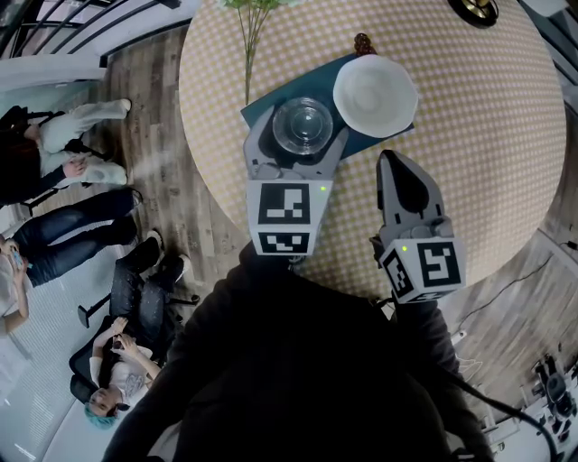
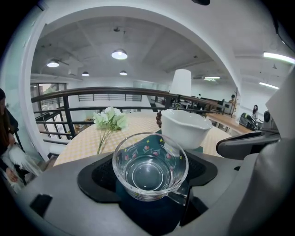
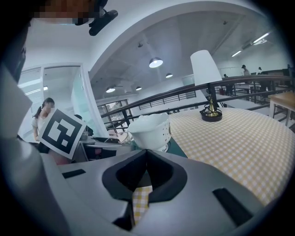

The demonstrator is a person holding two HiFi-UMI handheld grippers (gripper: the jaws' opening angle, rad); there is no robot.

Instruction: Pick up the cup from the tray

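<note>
A clear glass cup (image 1: 303,126) with small flower prints stands on a dark teal tray (image 1: 268,97) near the round table's left edge. My left gripper (image 1: 302,128) reaches around it, a jaw on either side of the cup (image 2: 150,166), with the glass sitting in the black notches of the pads; I see no firm press, so I read it as open. A white bowl (image 1: 375,95) stands on the same tray just right of and behind the cup. My right gripper (image 1: 394,164) is shut and empty above the checked cloth, right of the tray.
A flower sprig (image 1: 252,23) lies on the yellow checked table (image 1: 479,135) behind the tray, and brown beads (image 1: 363,42) sit by the bowl. A lamp (image 3: 206,73) stands at the far side. People (image 1: 54,153) sit on the floor below, left.
</note>
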